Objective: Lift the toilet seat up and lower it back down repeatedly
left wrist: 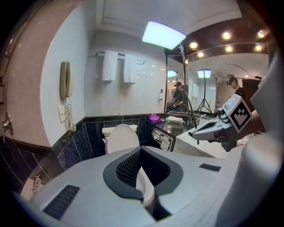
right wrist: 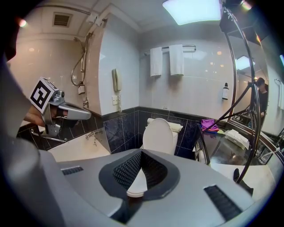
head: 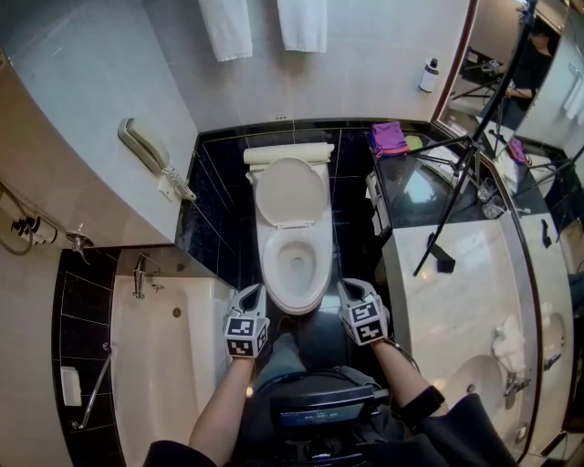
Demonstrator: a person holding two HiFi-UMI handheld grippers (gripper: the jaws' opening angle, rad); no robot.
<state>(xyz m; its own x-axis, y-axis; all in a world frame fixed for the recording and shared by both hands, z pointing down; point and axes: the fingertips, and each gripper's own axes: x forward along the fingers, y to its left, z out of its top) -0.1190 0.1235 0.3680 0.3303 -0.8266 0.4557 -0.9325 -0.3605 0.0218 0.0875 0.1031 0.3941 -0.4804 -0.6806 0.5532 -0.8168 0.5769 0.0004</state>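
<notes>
A white toilet (head: pixel 294 239) stands against the black-tiled back wall. Its lid (head: pixel 290 191) is raised against the tank, and the bowl (head: pixel 297 266) is open. I cannot tell whether the seat ring is up with the lid or down on the rim. My left gripper (head: pixel 253 295) hovers at the bowl's near left edge and my right gripper (head: pixel 352 292) at its near right edge; neither touches the toilet. Both are shut with nothing between the pads. The raised lid (left wrist: pixel 120 137) shows past the left gripper (left wrist: pixel 141 150), and the lid (right wrist: pixel 157 135) shows past the right gripper (right wrist: pixel 142 153).
A bathtub (head: pixel 164 365) lies to the left, under a wall phone (head: pixel 151 155). On the right is a marble counter (head: pixel 456 292) with a sink, and a black tripod (head: pixel 465 164) leans over it. A purple cloth (head: pixel 391 137) lies on the dark shelf. Towels (head: pixel 265 23) hang above.
</notes>
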